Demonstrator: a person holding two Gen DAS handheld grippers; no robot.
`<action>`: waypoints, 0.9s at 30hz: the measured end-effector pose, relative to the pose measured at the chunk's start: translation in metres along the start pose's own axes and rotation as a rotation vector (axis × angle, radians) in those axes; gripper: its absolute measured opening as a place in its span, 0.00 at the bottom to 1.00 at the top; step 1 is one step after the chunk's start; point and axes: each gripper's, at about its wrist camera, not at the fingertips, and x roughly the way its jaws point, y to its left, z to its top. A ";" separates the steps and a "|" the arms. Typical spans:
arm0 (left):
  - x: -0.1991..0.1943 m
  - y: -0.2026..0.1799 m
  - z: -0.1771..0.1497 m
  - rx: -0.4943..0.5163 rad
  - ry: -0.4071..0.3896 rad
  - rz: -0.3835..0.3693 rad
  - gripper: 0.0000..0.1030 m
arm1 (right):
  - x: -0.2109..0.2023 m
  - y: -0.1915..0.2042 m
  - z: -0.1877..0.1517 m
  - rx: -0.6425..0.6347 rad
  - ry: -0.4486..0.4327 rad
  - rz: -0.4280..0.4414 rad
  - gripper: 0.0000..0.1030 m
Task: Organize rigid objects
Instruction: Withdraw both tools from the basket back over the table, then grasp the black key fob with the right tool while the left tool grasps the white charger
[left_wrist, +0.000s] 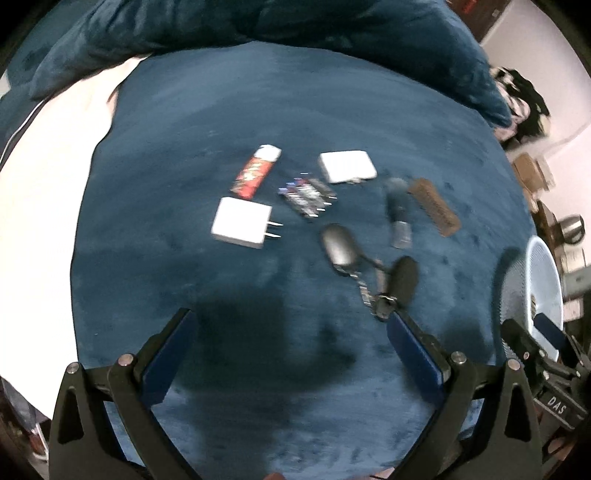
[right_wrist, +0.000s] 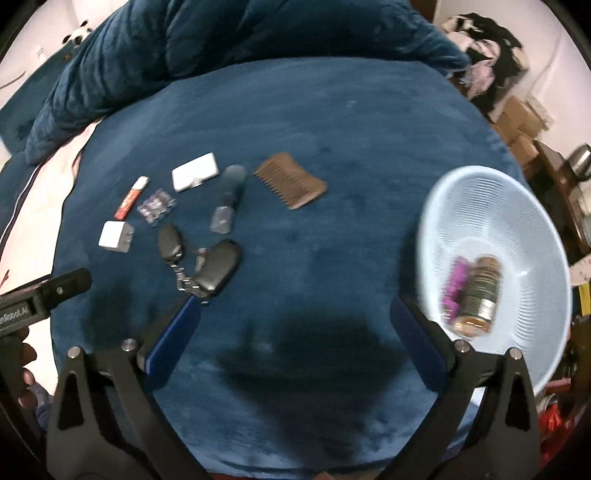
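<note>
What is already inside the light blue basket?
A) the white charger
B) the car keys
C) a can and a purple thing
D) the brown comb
C: in the right wrist view, a can and a purple thing lie inside the light blue basket, while the comb, white charger and car keys sit out on the blue blanket.

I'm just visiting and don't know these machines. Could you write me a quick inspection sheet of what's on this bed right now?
Surface: blue blanket, rumpled at the far edge.
Job's things: wooden comb, two white chargers, red lighter, battery pack, car keys, capped dark tool; pale basket holds a can and a purple item.
Clutter: nothing seen.
Grippers: left gripper and right gripper open, empty.
Cables: nothing seen.
Surroundings: cardboard boxes, clothes pile.
</note>
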 end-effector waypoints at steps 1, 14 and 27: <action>0.002 0.007 0.001 -0.015 0.002 0.004 1.00 | 0.005 0.007 0.001 -0.009 0.007 0.010 1.00; 0.031 0.069 0.007 -0.118 0.030 0.040 1.00 | 0.089 0.043 0.013 0.055 0.143 0.084 0.99; 0.049 0.082 0.004 -0.126 0.063 0.051 0.99 | 0.106 0.051 0.016 0.011 0.160 0.080 0.38</action>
